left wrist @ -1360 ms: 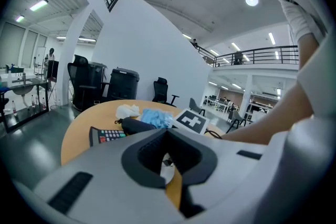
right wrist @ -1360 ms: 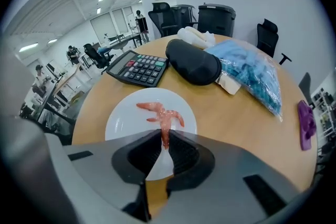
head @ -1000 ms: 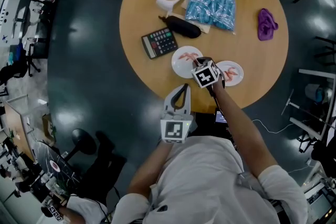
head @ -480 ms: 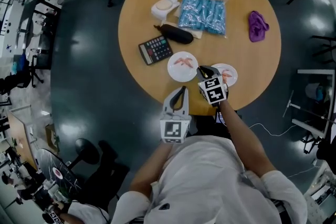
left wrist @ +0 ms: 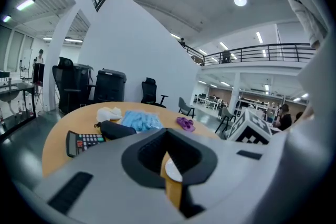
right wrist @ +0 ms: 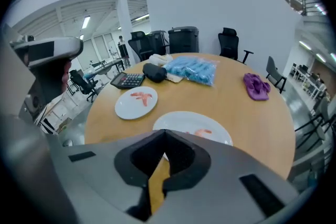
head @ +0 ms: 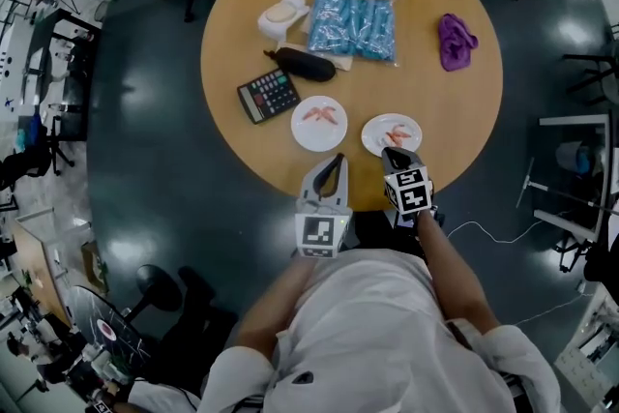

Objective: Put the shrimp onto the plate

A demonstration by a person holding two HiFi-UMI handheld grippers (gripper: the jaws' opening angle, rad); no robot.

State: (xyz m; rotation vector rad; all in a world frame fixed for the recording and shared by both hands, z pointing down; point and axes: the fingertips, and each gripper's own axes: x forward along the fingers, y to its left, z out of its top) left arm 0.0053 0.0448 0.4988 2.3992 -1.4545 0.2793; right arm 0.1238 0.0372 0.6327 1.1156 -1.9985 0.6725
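Left gripper [head: 338, 160], right gripper [head: 388, 153] both clenched empty, level at table [head: 445, 102] edge

Bright, even indoor light; strong fisheye bending.
A round ceiling lamp [left wrist: 240, 0] shines overhead, and glare patches dot the glossy dark floor [head: 145, 160]. The round wooden table [head: 426, 92] carries soft shadows. The frame edges blacken. The grey left hand-held gripper [left wrist: 167, 131] and right hand-held gripper [right wrist: 164, 132] blur up close.

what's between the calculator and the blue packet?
A black oblong item lies between the calculator and the blue packet. The head view shows this most plainly.
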